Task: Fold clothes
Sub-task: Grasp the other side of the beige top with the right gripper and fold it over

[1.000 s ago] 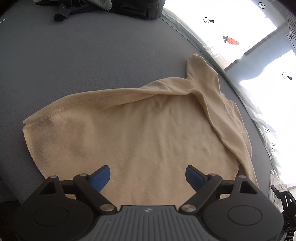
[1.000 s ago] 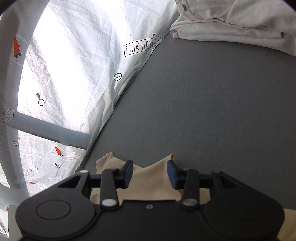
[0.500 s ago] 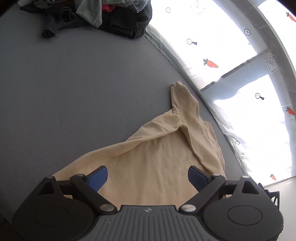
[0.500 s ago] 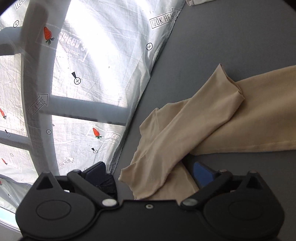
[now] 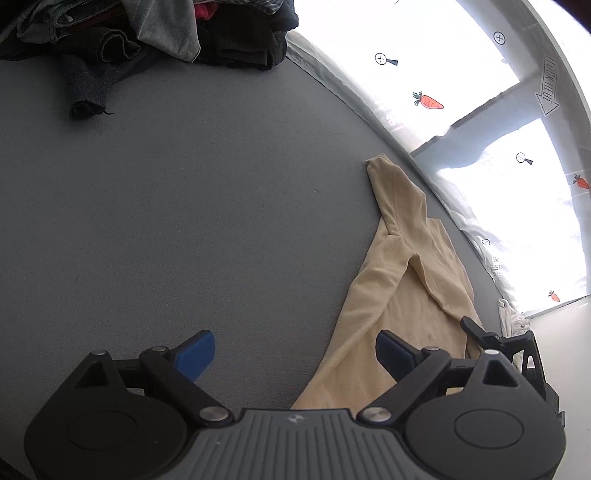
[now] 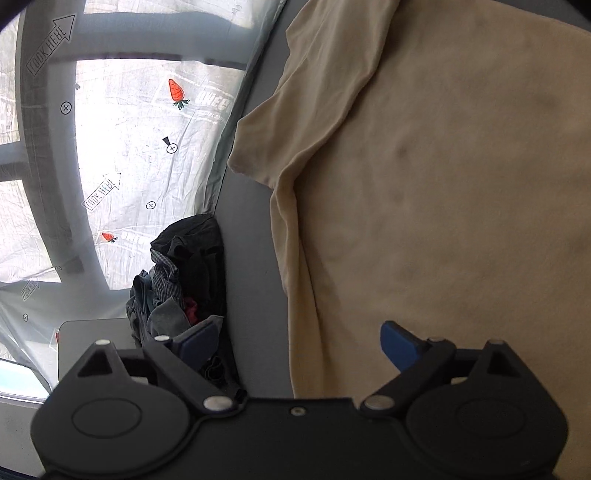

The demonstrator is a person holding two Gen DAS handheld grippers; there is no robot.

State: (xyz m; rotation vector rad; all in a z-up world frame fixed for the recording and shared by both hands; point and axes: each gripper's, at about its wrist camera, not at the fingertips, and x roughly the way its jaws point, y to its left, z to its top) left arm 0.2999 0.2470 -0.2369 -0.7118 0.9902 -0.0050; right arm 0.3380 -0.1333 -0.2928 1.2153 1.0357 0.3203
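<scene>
In the left wrist view we see, at the far left, a pile of dark clothes (image 5: 155,33) heaped at the back edge of the grey table (image 5: 184,206), with 1 dark sleeve trailing toward us. Moving right, most of the table is bare. Our left gripper (image 5: 295,354) sits low in the middle with its 2 blue pads spread wide and nothing between them; the left pad is over bare table, the right pad over cloth. Further right lies the beige shirt (image 5: 406,295), flat on the table near its right edge, 1 sleeve laid over its body and pointing away from us. Beyond the edge hangs a white sheet (image 5: 461,74) printed with carrots and arrows, and part of our right gripper (image 5: 495,343) shows at the shirt's near right corner.

In the right wrist view, the sheet (image 6: 129,166) fills the left side, then the pile (image 6: 184,280) at the table's edge, then a strip of table (image 6: 255,295). The right gripper (image 6: 299,343) has just been opening and its jaws stand wide, pinching nothing; its right pad is over the shirt (image 6: 443,203), which fills the right side.
</scene>
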